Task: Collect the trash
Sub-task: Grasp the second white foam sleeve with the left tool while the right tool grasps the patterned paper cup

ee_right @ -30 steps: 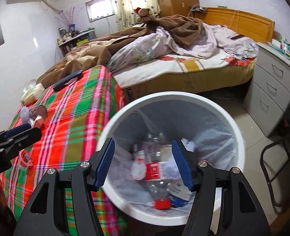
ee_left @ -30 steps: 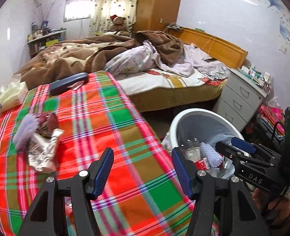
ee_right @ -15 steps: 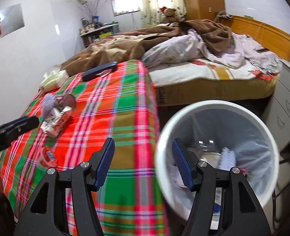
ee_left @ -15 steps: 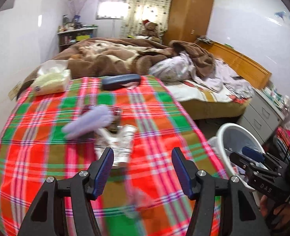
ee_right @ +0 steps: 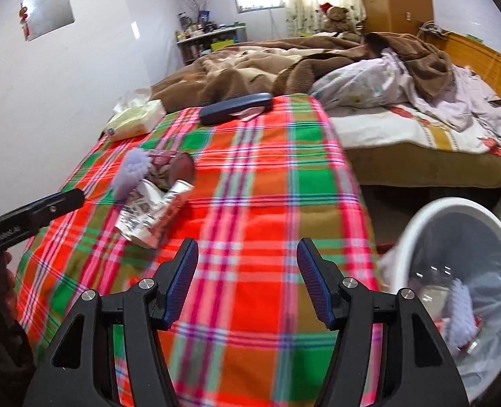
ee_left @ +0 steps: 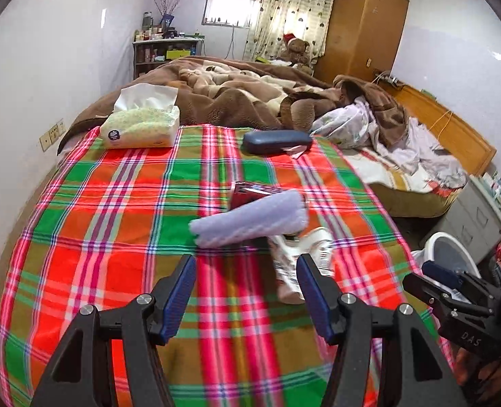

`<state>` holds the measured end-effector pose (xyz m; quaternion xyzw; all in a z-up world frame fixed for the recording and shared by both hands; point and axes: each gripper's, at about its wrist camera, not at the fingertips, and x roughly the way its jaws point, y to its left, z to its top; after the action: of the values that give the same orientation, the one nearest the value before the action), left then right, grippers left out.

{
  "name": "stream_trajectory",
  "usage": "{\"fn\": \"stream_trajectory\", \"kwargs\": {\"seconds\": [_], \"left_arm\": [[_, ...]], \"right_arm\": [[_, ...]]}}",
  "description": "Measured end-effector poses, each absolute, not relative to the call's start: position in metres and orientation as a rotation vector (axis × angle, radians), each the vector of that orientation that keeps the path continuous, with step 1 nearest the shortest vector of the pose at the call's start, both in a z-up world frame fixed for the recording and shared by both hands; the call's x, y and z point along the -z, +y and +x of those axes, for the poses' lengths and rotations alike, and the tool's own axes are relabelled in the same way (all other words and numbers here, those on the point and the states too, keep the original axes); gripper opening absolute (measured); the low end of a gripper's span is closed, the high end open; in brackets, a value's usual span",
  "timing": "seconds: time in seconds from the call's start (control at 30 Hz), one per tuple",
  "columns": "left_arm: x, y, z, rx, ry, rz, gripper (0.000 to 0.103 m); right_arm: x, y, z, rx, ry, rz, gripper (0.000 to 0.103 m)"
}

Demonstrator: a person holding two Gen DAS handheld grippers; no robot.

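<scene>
You held the left gripper (ee_left: 245, 291) low over the counter (ee_left: 114, 237), jaws spread wide and empty, because the trash lay straight ahead of it. Just beyond its fingertips sat the small heap: a pale purple foam sleeve (ee_left: 250, 218) on top, a crumpled silver wrapper (ee_left: 301, 264) reaching toward the right finger, and a dark red packet (ee_left: 247, 193) behind them, all touching one another. That wide opening suited a pile this loose; my guess is the foam would squash easily and the wrapper would slip.

You kept the right gripper (ee_right: 247, 288) to the right of the heap, also wide and holding nothing, beside the white bin (ee_right: 416, 234) on the floor at the counter's edge, where other trash lay inside.

The tissue pack (ee_left: 141, 125) and dark blue case (ee_left: 277, 140), far ahead of the left gripper, looked like keepers.
</scene>
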<state>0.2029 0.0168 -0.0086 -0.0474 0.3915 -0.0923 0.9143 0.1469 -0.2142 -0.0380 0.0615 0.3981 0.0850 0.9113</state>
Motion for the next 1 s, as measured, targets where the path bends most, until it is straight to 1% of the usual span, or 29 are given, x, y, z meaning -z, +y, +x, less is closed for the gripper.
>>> {"fn": "stream_trajectory", "kwargs": {"seconds": [0.37, 0.6, 0.63, 0.67, 0.7, 0.77, 1.0], "left_arm": [[0.021, 0.017, 0.246, 0.280, 0.849, 0.013, 0.061], [0.028, 0.025, 0.262, 0.315, 0.869, 0.021, 0.061], [0.030, 0.026, 0.264, 0.321, 0.876, 0.022, 0.061], [0.031, 0.027, 0.265, 0.328, 0.882, 0.022, 0.061], [0.031, 0.027, 0.266, 0.334, 0.883, 0.023, 0.061], [0.031, 0.024, 0.266, 0.346, 0.877, 0.049, 0.061], [0.036, 0.014, 0.275, 0.395, 0.890, 0.100, 0.061]], "right_arm": [[0.048, -0.175, 0.180, -0.263, 0.873, 0.170, 0.062], [0.061, -0.156, 0.202, -0.315, 0.933, 0.196, 0.061], [0.063, -0.152, 0.205, -0.318, 0.940, 0.187, 0.059], [0.065, -0.151, 0.207, -0.322, 0.947, 0.185, 0.050], [0.068, -0.149, 0.210, -0.329, 0.961, 0.184, 0.038], [0.071, -0.147, 0.213, -0.331, 0.979, 0.186, 0.029], [0.069, -0.155, 0.212, -0.325, 0.968, 0.194, 0.021]]}}
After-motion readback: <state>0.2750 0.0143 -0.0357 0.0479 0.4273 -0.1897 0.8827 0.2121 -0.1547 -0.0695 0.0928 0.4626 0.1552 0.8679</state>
